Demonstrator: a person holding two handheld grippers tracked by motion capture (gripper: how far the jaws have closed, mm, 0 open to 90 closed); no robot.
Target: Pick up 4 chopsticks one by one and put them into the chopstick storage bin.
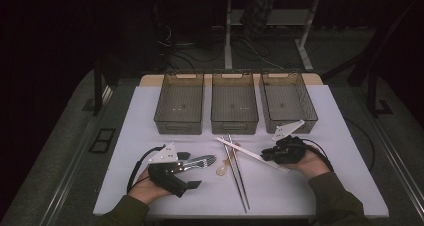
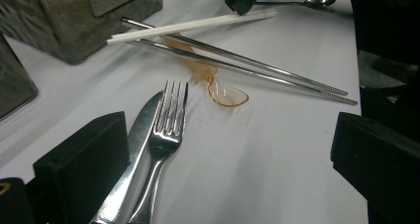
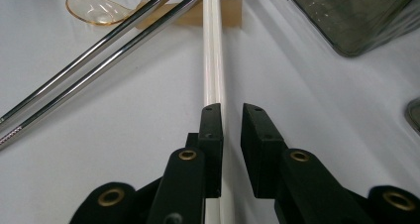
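My right hand-held gripper (image 3: 232, 116) straddles the white chopsticks (image 3: 214, 60) on the desk (image 1: 310, 186) with jaws narrowly parted, not yet clenched, while my left hand-held gripper (image 2: 223, 159) rests released around the fork (image 2: 166, 130) and knife (image 2: 136, 144).

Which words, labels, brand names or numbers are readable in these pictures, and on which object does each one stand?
None are readable. The three bins, the fork, the knife, the metal chopsticks, the white chopsticks and both grippers carry no legible text.
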